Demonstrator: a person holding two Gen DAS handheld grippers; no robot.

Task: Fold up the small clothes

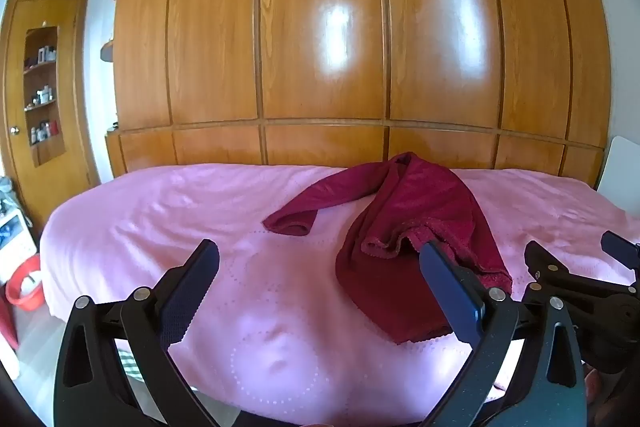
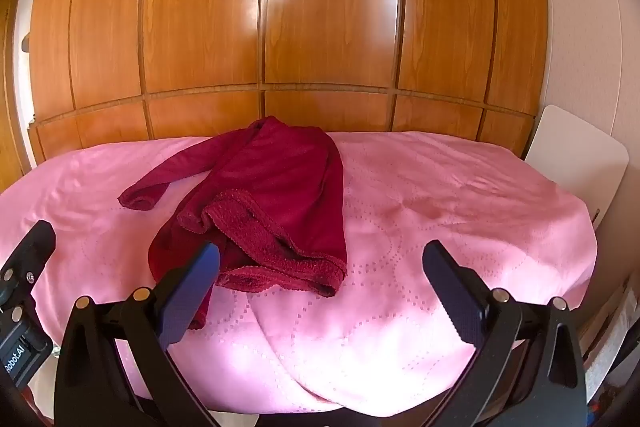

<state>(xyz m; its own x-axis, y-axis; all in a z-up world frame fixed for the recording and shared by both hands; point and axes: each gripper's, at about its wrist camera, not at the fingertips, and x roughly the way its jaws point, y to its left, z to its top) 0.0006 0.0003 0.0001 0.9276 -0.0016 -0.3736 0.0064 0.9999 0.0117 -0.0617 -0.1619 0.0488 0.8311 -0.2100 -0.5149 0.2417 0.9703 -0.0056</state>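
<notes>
A dark red long-sleeved garment lies crumpled on the pink bedspread, one sleeve stretched out to the left and its hem turned up. It also shows in the right wrist view. My left gripper is open and empty above the near part of the bed, its right finger in front of the garment's near edge. My right gripper is open and empty, its left finger in front of the garment's near hem. Neither gripper touches the cloth.
A wooden wardrobe wall stands behind the bed. A white chair back is at the right. A door with shelves and a red bucket are at the left. The right gripper's body shows in the left wrist view.
</notes>
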